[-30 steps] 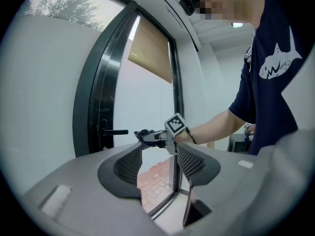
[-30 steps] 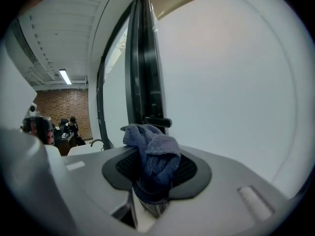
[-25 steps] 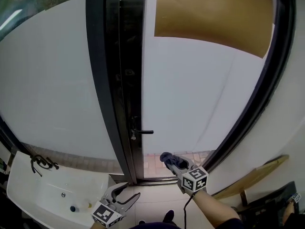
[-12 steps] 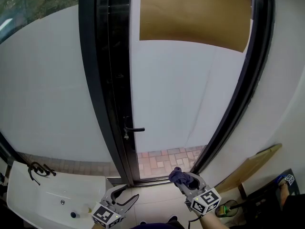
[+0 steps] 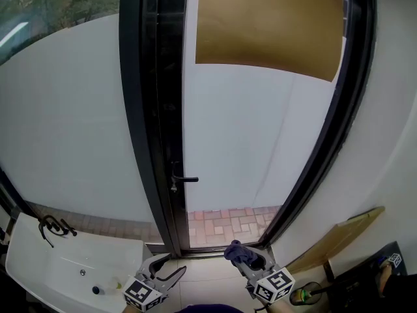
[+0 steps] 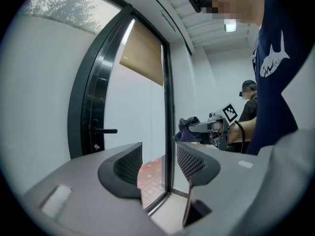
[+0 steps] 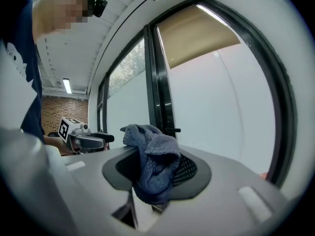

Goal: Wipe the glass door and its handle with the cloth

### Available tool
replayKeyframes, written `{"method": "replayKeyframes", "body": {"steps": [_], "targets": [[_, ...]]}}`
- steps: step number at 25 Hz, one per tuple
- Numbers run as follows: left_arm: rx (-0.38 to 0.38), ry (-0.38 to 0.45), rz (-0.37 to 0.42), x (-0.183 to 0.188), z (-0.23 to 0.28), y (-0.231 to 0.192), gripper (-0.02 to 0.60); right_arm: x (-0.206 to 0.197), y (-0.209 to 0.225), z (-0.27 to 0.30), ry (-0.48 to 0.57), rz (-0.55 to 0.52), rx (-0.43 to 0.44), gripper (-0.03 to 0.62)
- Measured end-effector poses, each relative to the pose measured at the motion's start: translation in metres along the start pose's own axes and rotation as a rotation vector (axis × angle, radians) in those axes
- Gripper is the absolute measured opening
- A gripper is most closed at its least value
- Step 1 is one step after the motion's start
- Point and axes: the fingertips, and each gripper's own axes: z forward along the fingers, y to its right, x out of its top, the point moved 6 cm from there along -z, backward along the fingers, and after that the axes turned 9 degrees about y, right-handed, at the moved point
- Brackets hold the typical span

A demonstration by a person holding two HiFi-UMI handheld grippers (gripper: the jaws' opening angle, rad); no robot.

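Two grippers, one cloth, one glass door, one handle, and the cloth isn't on the glass.

In the head view both grippers sit low at 6 o'clock. The left gripper [image 5: 171, 266] has its jaws spread with nothing between them. The right gripper [image 5: 245, 257] is pinching the blue cloth [image 7: 153, 166], which bunches up out of its jaws. The cloth is near the bottom edge of the glass door [image 5: 247, 129] but clear of it, with bare floor between. The one dark handle [image 5: 184, 179] sticks out from the door's black edge at about 7 o'clock from centre, well above both grippers. A brown panel [image 5: 267, 25] covers the top of the glass at 12. There's a white sink [image 5: 39, 259] at 8 o'clock with a couple of small bits near the drain, too tiny to tell what. A wooden board [image 5: 332, 237] leans at 4.
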Motion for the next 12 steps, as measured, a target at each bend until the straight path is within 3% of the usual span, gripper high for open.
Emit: {"method": "replayKeyframes", "body": {"steps": [12], "targets": [[-0.004,-0.004,0.033,0.007,0.005,0.009,0.216,0.006,0.001,-0.011,0.005,-0.064,0.014,0.143]]}}
